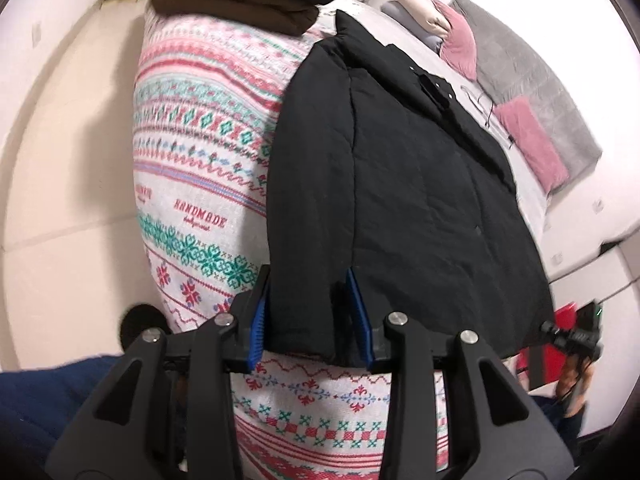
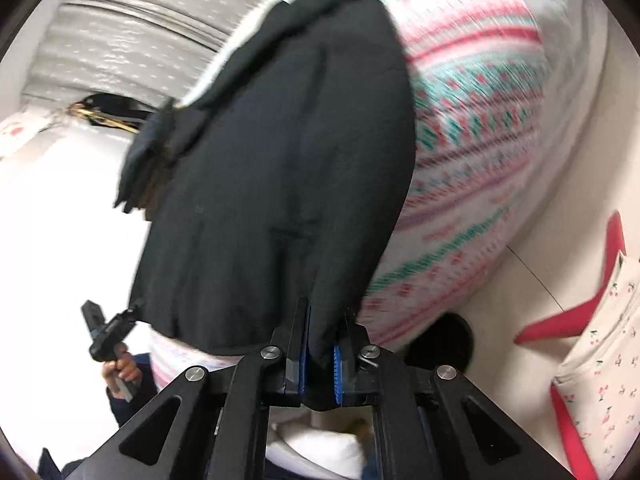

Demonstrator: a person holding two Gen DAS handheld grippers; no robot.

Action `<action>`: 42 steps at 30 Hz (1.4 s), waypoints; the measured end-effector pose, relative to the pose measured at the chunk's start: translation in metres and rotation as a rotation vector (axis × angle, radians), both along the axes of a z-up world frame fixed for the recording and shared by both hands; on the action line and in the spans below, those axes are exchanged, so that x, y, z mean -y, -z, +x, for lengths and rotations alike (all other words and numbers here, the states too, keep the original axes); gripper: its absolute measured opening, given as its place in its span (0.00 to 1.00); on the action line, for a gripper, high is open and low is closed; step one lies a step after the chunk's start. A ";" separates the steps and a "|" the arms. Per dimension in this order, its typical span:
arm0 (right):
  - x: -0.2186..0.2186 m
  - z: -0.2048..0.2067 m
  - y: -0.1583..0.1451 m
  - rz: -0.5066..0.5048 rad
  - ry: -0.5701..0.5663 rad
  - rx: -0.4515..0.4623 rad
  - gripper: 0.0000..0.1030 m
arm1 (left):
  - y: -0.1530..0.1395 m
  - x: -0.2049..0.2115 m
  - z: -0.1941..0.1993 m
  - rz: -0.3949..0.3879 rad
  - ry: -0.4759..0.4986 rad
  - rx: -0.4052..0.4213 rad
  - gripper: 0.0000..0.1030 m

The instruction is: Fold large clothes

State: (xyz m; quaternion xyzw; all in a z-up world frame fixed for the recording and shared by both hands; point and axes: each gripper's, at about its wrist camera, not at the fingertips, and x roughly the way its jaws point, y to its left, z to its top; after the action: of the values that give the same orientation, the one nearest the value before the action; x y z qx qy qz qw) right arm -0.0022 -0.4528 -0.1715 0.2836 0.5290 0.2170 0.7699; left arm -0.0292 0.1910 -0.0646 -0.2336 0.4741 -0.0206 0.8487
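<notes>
A black padded jacket (image 1: 408, 184) lies spread on a bed with a patterned red, green and white cover (image 1: 200, 152). My left gripper (image 1: 310, 316) is shut on the jacket's near hem corner, its blue pads pressed against the thick fabric. In the right wrist view the jacket (image 2: 280, 184) hangs over the patterned cover (image 2: 472, 152), and my right gripper (image 2: 322, 344) is shut on the other hem corner. The left gripper also shows in the right wrist view (image 2: 100, 332), and the right gripper shows in the left wrist view (image 1: 568, 336).
Folded brown and black clothes (image 1: 240, 4) are stacked at the bed's far end. Pink pillows (image 1: 532, 140) and a grey blanket (image 1: 520, 64) lie to the right. A red-edged floral item (image 2: 600, 340) stands beside the bed. The cream floor (image 1: 60, 200) is at the left.
</notes>
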 end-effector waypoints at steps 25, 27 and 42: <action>-0.001 -0.045 -0.083 0.232 0.231 0.336 0.06 | -0.067 -0.010 -0.009 -0.079 -0.091 0.109 0.07; 0.002 -0.048 -0.100 0.268 0.248 0.381 0.06 | -0.085 -0.013 -0.014 -0.094 -0.103 0.142 0.06; 0.013 -0.137 -0.189 0.309 0.248 0.632 0.06 | -0.180 -0.040 -0.114 -0.135 -0.145 0.345 0.06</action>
State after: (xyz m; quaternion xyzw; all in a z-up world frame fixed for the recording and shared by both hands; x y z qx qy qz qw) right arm -0.1390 -0.4657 0.0174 0.3773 0.1878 0.2763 0.8637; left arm -0.1427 0.2309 0.1158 -0.3163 0.3012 -0.0308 0.8991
